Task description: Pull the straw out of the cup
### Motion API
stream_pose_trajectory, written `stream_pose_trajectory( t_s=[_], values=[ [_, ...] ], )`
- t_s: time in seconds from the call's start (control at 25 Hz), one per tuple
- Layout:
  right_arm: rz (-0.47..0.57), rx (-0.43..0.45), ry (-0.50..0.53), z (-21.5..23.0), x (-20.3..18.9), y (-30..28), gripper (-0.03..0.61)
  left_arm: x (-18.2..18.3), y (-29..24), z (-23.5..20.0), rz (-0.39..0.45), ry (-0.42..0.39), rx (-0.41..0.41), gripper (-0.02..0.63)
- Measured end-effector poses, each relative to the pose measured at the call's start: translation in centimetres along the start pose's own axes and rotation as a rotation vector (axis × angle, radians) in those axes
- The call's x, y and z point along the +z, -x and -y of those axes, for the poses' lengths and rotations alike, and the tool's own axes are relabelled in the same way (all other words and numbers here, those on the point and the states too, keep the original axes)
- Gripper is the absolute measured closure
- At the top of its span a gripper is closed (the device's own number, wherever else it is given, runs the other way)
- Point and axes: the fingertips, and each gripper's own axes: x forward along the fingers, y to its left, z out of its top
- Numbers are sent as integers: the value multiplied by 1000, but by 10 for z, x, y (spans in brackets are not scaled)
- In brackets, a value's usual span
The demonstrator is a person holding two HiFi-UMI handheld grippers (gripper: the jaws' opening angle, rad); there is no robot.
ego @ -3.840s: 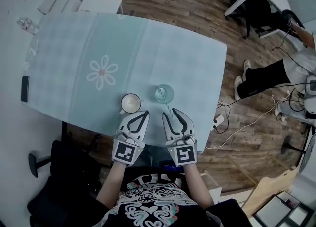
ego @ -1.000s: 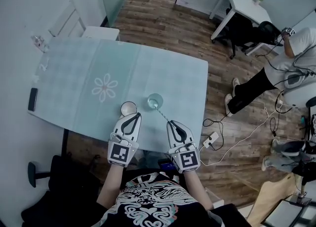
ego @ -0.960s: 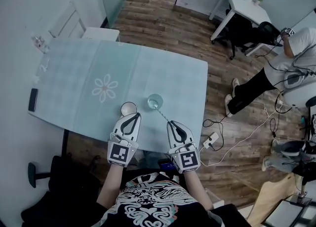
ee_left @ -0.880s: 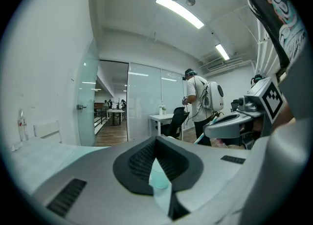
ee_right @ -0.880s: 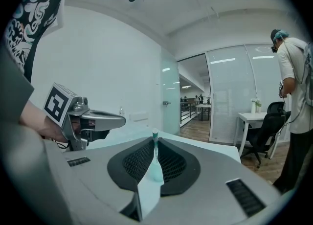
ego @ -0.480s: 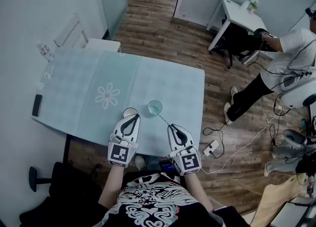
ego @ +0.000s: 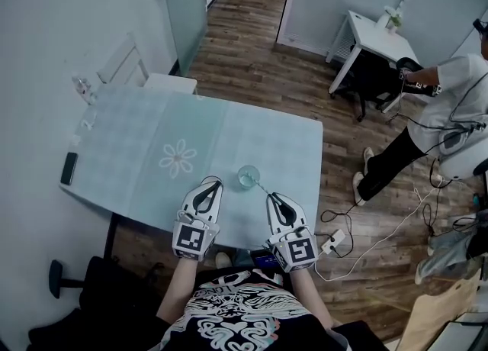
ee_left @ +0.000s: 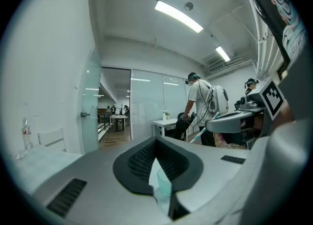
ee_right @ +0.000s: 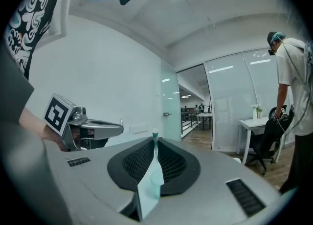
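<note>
Head view: right gripper over the table's near edge, jaws pinched on the straw. Left gripper alongside, jaws pressed together, nothing between. Straw slants from the right gripper to the clear cup, which stands just beyond, close to the near edge, right of middle. Phone by the left edge.

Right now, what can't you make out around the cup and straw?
Whether the straw has left the cup: too small in head view; the right tool crowds its own view.
What the cup holds: too small, head view.
The table under the left tool: covered, head view.
</note>
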Motion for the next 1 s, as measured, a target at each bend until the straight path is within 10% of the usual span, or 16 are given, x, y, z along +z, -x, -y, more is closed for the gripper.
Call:
stream_pose_trajectory(
  t_s=[1.0],
  values=[
    [12, -24, -34, 7, -2, 1, 529, -9, -4, 3, -17, 5, -5, 617]
  ],
)
